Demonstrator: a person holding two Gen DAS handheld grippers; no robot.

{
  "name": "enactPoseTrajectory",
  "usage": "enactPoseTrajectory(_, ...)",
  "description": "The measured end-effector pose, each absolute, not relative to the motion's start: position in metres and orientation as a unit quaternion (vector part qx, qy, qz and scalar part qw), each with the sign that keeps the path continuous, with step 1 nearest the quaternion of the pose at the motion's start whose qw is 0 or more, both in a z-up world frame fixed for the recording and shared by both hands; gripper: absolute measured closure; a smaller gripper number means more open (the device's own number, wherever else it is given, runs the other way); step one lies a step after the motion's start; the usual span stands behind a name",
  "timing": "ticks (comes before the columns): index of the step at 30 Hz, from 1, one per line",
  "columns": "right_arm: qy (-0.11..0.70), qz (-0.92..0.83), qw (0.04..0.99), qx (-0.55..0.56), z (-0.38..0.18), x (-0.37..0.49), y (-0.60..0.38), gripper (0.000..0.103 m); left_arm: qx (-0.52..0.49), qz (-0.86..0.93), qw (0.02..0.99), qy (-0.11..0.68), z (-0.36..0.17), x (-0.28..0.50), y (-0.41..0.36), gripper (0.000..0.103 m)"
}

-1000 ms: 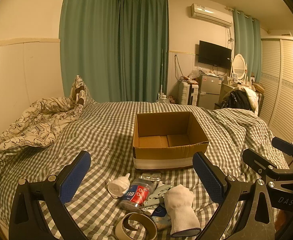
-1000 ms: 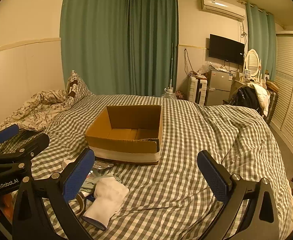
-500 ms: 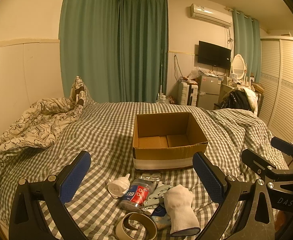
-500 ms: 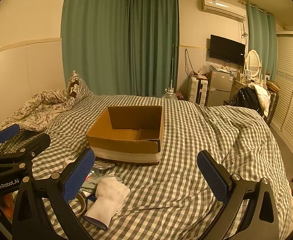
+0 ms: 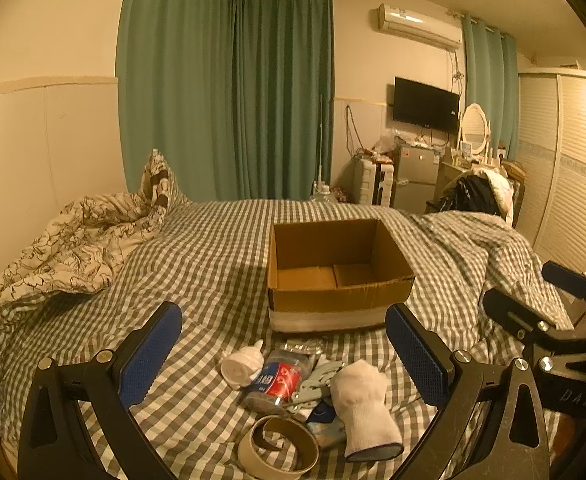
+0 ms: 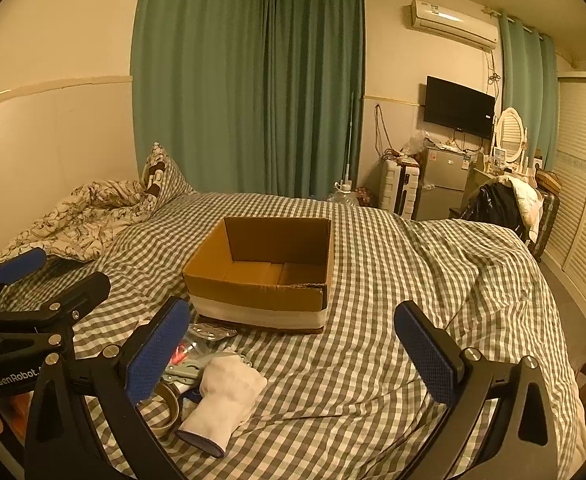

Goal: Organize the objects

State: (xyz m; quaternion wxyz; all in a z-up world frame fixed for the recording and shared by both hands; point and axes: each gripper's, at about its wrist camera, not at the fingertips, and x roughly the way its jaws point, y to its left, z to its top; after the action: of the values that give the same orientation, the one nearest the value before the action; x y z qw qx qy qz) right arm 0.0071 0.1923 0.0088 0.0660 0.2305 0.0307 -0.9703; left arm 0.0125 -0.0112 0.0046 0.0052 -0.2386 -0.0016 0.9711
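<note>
An open, empty cardboard box (image 5: pixel 335 276) (image 6: pixel 261 276) sits on the checked bed. In front of it lies a small pile: a rolled white sock (image 5: pixel 241 366), a clear jar with a red label (image 5: pixel 277 378), a pale green clip (image 5: pixel 316 380), a white sock with a dark cuff (image 5: pixel 365 412) (image 6: pixel 223 404) and a tape ring (image 5: pixel 279 452). My left gripper (image 5: pixel 283 354) is open and empty, hovering above the pile. My right gripper (image 6: pixel 293 354) is open and empty, to the right of the pile.
A crumpled patterned duvet (image 5: pixel 65 248) lies at the left by the wall. Green curtains, a small fridge (image 5: pixel 415 178), a TV and a dressing table stand beyond the bed. A louvred wardrobe (image 5: pixel 569 184) is on the right.
</note>
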Motion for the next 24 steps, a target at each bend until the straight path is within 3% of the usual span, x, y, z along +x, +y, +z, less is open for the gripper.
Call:
enactPoseTrajectory(13, 0.036, -0.950, 0.067, 0.303, -0.043, -0.018, 0.193, 0.000, -0.367, 0.930, -0.013, 0.030, -0.088, -0.003, -0.024, 0.000)
enactPoseTrajectory(24, 0.039, -0.932, 0.068, 0.354, -0.083, -0.036, 0.195, 0.000, -0.442, 0.888, 0.056, 0.115, -0.157, -0.001, -0.001, 0.001)
